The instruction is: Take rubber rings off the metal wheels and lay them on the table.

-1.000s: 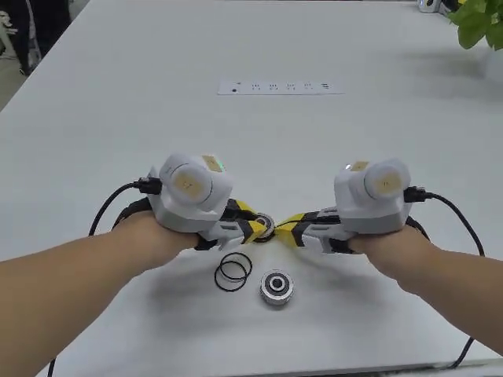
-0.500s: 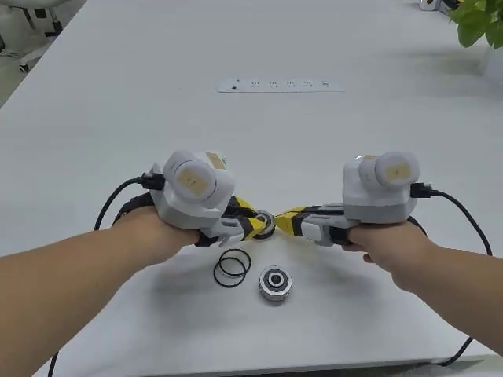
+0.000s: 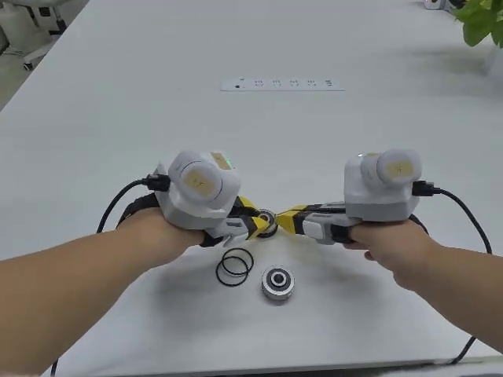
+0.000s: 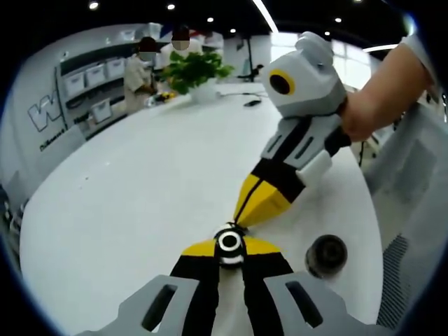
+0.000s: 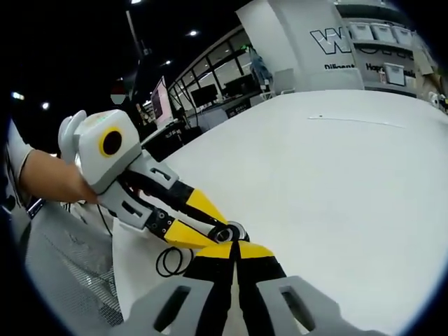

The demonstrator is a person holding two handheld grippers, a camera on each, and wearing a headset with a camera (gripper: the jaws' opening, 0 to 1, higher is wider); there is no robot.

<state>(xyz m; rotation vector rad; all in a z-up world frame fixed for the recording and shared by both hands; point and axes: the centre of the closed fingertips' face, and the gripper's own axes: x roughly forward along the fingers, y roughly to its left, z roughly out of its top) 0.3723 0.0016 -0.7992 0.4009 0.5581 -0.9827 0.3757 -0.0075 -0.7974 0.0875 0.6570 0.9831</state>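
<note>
My left gripper is shut on a small metal wheel, held just above the white table. In the left gripper view the wheel sits between my yellow fingertips. My right gripper comes in from the right, jaws shut, tips against the wheel's rim. I cannot tell whether a ring is pinched between them. Two black rubber rings lie overlapping on the table below the left gripper. A second metal wheel lies flat beside them, also visible in the left gripper view.
A white power strip lies across the table's far middle. A green plant stands at the far right corner. Black cables trail from both grippers towards the near edge.
The right gripper has rolled slightly and risen a little while its tips stay at the wheel. The left gripper, rings and loose wheel are as before.
</note>
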